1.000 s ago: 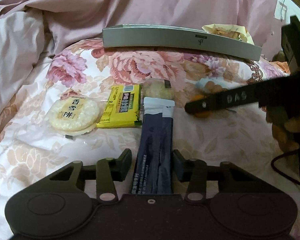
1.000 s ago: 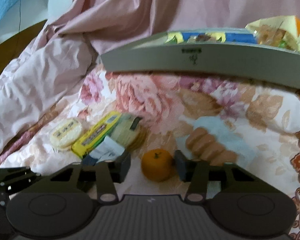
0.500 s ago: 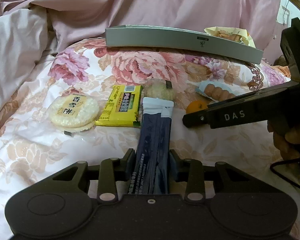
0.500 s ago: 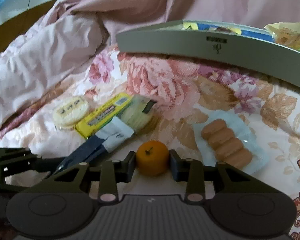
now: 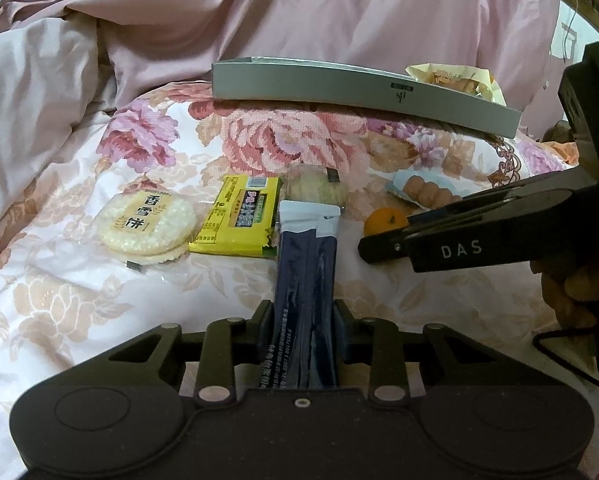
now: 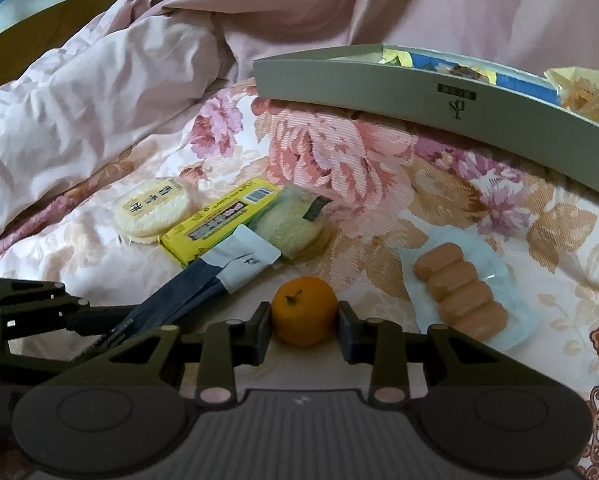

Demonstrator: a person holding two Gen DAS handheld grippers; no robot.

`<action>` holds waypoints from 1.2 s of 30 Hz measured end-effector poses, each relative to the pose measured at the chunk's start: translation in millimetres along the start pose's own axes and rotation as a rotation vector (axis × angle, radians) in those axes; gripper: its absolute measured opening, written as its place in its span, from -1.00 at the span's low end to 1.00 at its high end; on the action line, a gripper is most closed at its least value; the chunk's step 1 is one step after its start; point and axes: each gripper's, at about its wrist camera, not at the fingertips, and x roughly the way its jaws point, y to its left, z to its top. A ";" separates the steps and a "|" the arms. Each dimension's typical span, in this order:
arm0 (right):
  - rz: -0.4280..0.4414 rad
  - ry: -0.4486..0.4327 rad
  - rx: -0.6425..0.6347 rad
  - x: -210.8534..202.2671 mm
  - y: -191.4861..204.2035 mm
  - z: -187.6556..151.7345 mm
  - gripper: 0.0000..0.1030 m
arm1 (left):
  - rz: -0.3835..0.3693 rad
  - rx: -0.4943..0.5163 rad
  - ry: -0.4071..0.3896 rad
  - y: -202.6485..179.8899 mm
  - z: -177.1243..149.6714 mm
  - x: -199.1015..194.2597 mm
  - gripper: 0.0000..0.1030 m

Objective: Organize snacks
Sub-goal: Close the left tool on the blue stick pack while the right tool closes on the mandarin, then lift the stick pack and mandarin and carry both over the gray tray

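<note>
Now, left gripper (image 5: 302,318): pinching navy sachet (image 5: 305,280), lying on floral quilt (image 5: 79,300).
Right gripper (image 6: 304,322): clamped on orange (image 6: 304,310).
Nearby: rice cracker (image 5: 146,222), yellow packet (image 5: 241,216), sausages (image 6: 459,296).
Behind: grey tray (image 6: 399,80).

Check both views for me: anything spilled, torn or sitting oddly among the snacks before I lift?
Nothing spilled or torn. The one oddity: a yellow wrapper hangs over the right end of the grey tray wall instead of lying inside. The left gripper holds the dark blue sachet, the right gripper the orange.
</note>
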 end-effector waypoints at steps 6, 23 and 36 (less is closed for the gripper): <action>-0.031 -0.059 -0.027 -8.3 2.7 2.2 -0.28 | -0.013 -0.017 -0.052 -0.3 -1.0 -6.7 -0.37; -0.133 -0.321 0.000 -54.8 -6.9 20.8 -0.28 | 0.071 -0.086 -0.227 -7.7 25.3 -26.5 -0.37; -0.215 -0.452 0.122 -71.0 -43.4 34.5 -0.28 | 0.097 -0.166 -0.314 -28.8 105.2 -13.4 -0.37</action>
